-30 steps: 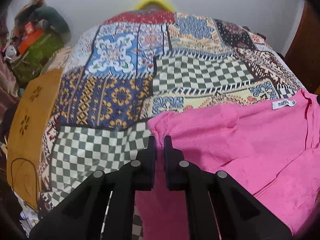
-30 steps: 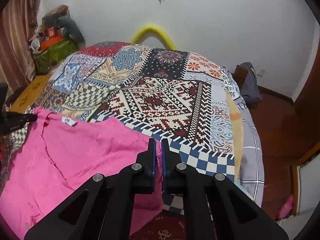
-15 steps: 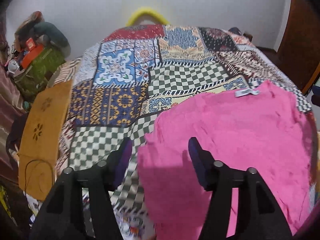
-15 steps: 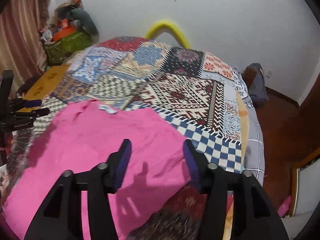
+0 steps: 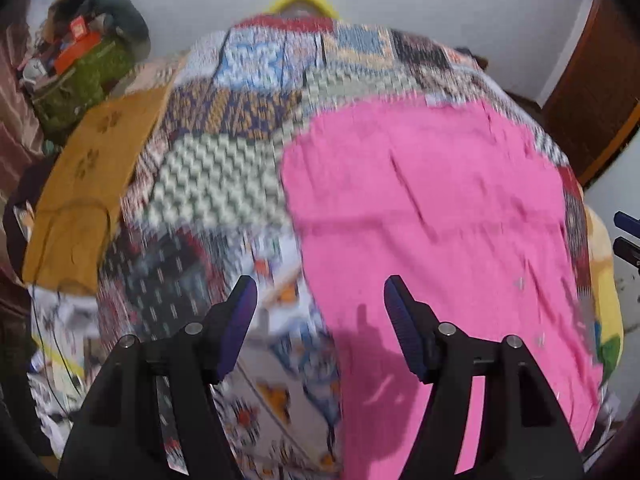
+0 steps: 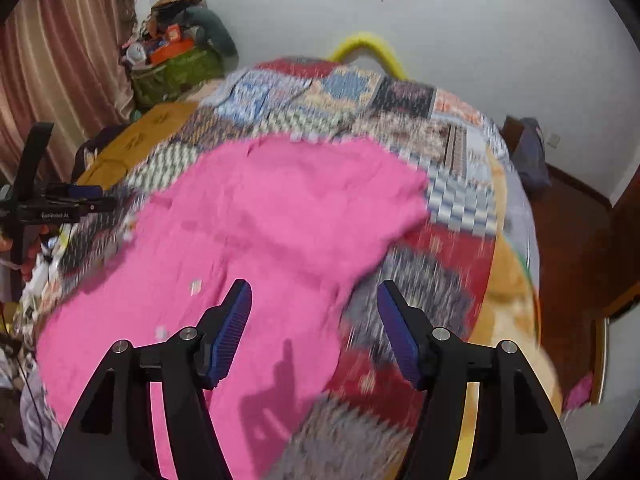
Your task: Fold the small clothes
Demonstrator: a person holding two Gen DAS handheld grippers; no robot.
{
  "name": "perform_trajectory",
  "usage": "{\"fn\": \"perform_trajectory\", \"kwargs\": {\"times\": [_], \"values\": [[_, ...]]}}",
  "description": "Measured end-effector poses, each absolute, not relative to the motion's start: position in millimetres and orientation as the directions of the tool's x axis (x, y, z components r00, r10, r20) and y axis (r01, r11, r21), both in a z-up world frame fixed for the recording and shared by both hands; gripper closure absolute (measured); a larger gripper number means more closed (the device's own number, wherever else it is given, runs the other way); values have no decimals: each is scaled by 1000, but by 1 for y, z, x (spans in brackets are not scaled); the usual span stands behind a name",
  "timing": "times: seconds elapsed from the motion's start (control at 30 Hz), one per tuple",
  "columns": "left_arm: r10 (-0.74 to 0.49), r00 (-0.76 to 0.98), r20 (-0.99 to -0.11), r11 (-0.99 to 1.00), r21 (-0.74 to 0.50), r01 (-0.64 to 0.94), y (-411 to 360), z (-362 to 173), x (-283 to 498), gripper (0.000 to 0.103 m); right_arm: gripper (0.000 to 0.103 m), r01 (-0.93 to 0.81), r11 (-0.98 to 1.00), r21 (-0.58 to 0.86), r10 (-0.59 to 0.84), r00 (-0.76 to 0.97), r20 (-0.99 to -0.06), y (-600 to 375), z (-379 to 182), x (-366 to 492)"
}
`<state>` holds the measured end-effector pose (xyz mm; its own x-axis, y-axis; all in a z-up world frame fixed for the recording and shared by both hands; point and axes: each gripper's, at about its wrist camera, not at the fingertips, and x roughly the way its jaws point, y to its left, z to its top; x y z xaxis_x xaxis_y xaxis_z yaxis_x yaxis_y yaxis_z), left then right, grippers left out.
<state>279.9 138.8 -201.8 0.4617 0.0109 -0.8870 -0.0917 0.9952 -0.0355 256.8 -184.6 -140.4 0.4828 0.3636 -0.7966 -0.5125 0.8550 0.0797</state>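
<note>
While the pink top (image 5: 432, 216) lies spread flat on the patchwork bedspread (image 5: 224, 168), both the left gripper (image 5: 320, 312) and right gripper (image 6: 314, 312) hover above it, jaws just opened wide, holding nothing.

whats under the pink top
The pink top lies spread flat on the patchwork quilt, whose squares show all round it. Whatever sits beneath the top's middle is covered, so I cannot tell.
</note>
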Motion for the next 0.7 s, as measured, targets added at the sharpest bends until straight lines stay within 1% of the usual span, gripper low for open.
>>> {"fn": "perform_trajectory", "kwargs": {"times": [0.23,0.3,0.4,0.43,0.47,0.5,0.53,0.57,0.7], "values": [[-45,381,-923,996,-70,-52,124,-240,234,38,42,-517,845,139,363,362,-858,-187,-194,219],[-67,385,-920,992,-101,-70,125,-244,226,37,42,-505,849,158,364,340,-867,-188,-202,217],[-127,387,-913,982,-172,-82,127,-246,224,39,42,-486,841,238,413,295,-862,-189,-213,218],[-152,388,-909,978,-196,-75,126,-246,225,50,48,-482,839,254,425,287,-859,-188,-214,218],[-175,392,-903,975,-215,-61,123,-246,225,60,57,-486,833,263,439,294,-849,-186,-216,219],[-180,396,-901,975,-216,-47,120,-244,226,68,64,-492,831,260,443,300,-845,-185,-216,215],[-187,399,-897,976,-216,-28,116,-242,227,87,80,-502,825,258,447,303,-842,-182,-215,216],[-201,397,-895,975,-222,-5,110,-241,230,98,97,-508,822,259,451,300,-841,-179,-214,218],[-211,422,-882,975,-219,30,99,-229,244,98,99,-552,801,233,450,298,-841,-168,-210,221]]}}
